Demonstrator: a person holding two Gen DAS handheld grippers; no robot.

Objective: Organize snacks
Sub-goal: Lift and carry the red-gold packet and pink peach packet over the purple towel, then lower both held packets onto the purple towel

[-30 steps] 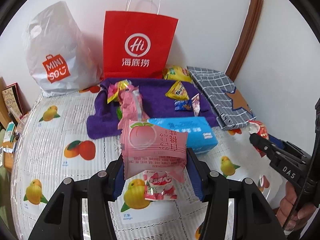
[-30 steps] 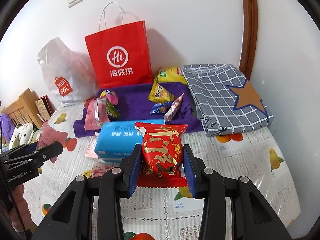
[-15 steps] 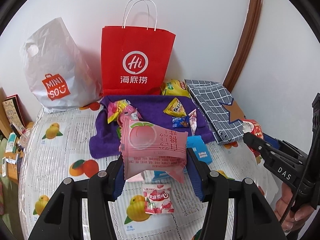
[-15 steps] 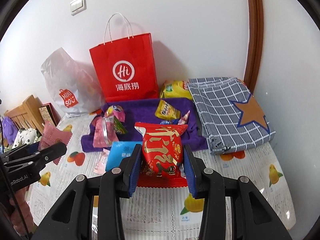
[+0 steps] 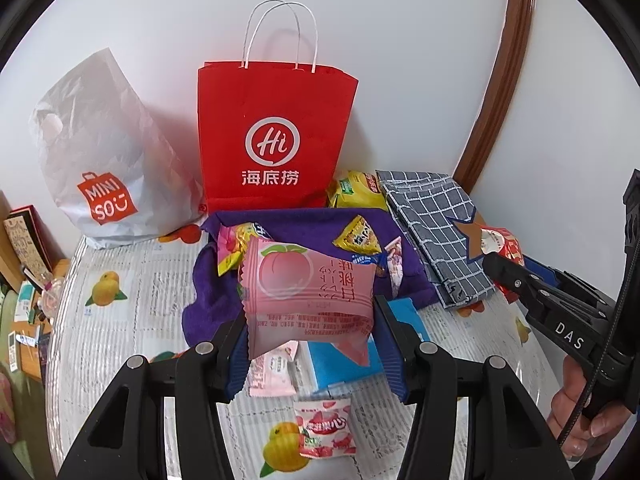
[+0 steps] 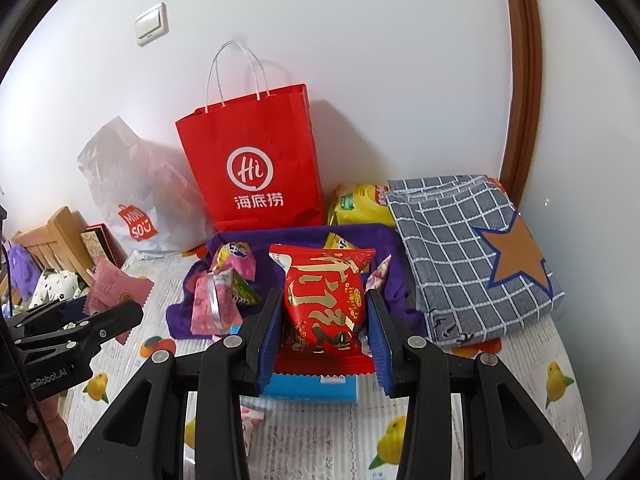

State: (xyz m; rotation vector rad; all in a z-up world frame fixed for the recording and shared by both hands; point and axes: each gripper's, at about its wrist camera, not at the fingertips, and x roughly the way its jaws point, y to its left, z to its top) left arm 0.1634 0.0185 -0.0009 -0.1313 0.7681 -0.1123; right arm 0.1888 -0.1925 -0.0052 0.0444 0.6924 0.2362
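Left tool [image 5: 310,354]: black frame, ribbed blue pads, jaws partly closed on a flat pink peach packet [image 5: 310,300] of matte film with serrated ends, held clear of the counter at centre frame. Right tool [image 6: 322,344]: same build, jaws partly closed on a plump, glossy red packet [image 6: 324,304] with gold characters, upright between the pads at centre frame.

Below the left tool, in the lower centre of its view, lie a small pink wrapper [image 5: 272,372], a strawberry candy packet [image 5: 325,426] and a blue tissue pack [image 5: 346,360], all on the counter [image 5: 120,352], which carries a ribbed clear cover over a fruit-printed cloth.

Behind both held packets, at mid-frame, a soft purple towel [image 5: 316,226] bears several small crinkled snack packets, among them a yellow triangular packet [image 5: 358,238]. To the right lies a folded grey checked cloth [image 6: 460,240] with a brown star patch. A yellow bag [image 6: 362,204] lies behind the towel. Against the white wall, in the upper centre, stands a stiff red paper bag [image 5: 276,136] with twisted white handles; to its left slumps a crumpled white plastic bag [image 5: 104,152].
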